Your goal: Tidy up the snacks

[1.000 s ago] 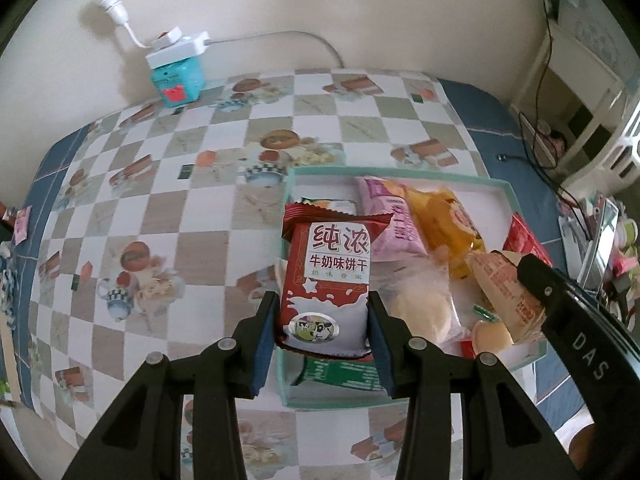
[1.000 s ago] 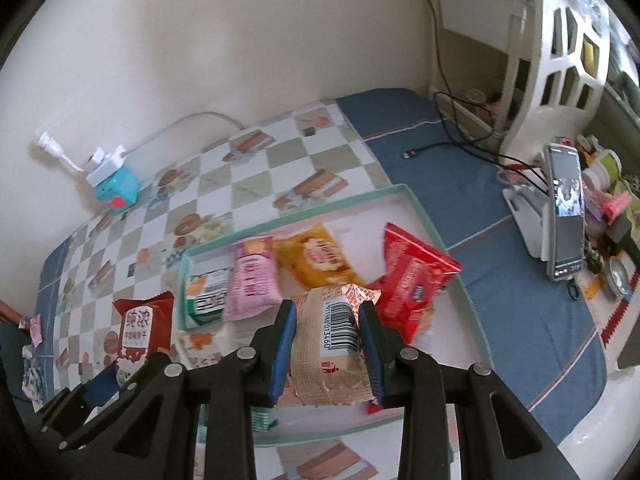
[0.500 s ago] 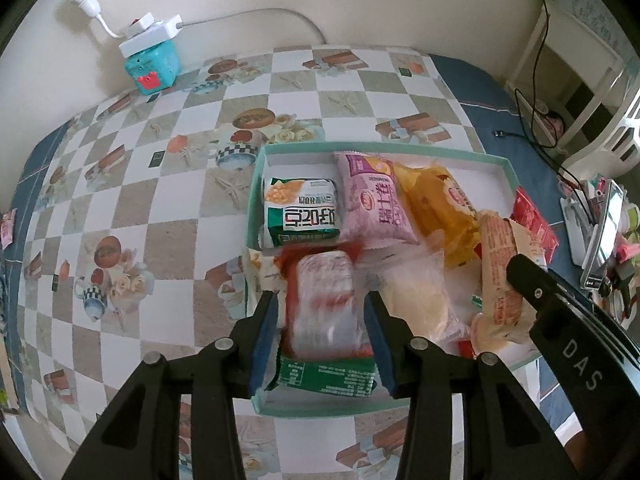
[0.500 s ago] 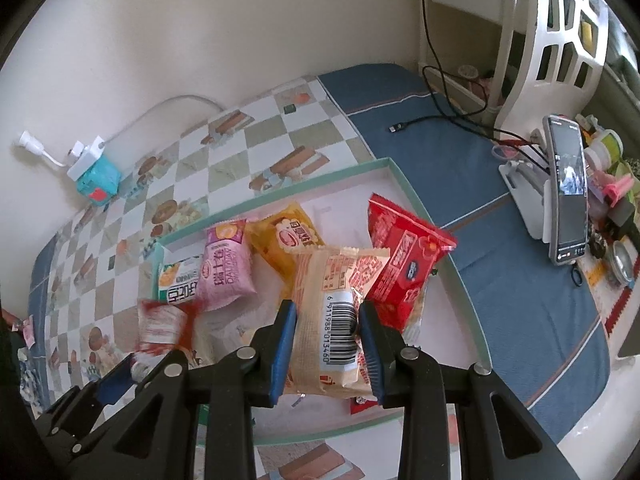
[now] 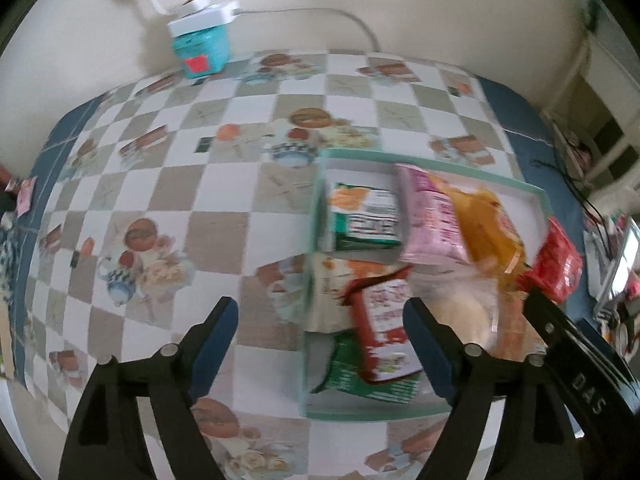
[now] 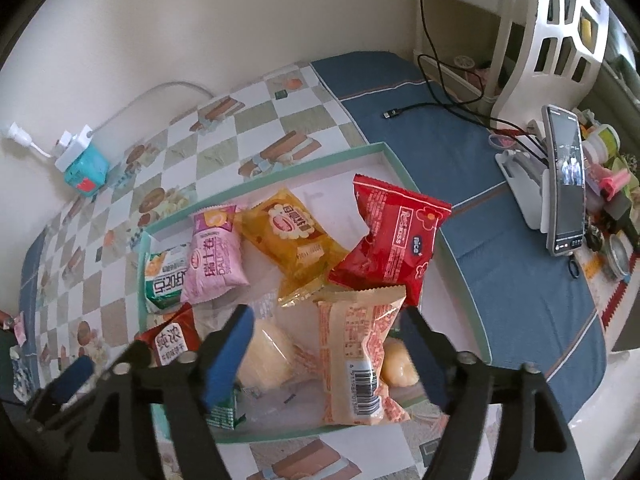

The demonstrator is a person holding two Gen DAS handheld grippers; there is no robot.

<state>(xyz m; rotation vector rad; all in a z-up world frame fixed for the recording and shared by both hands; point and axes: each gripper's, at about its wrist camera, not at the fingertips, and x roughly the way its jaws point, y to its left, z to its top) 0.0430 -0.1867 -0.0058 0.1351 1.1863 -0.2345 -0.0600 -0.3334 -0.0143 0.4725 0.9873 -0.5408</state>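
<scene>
Both grippers, left (image 5: 320, 322) and right (image 6: 326, 330), have just sprung open above the teal tray (image 6: 256, 182) of snack packets (image 6: 218, 254) on the checkered tablecloth (image 5: 180, 184) against a cream wall (image 6: 180, 20).

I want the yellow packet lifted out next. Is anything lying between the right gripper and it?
Yes. The right gripper, jaws just opened, hangs over the orange barcode packet, whose top edge and a clear wrapper's corner overlap the yellow packet's near end. Its far part is uncovered.
</scene>
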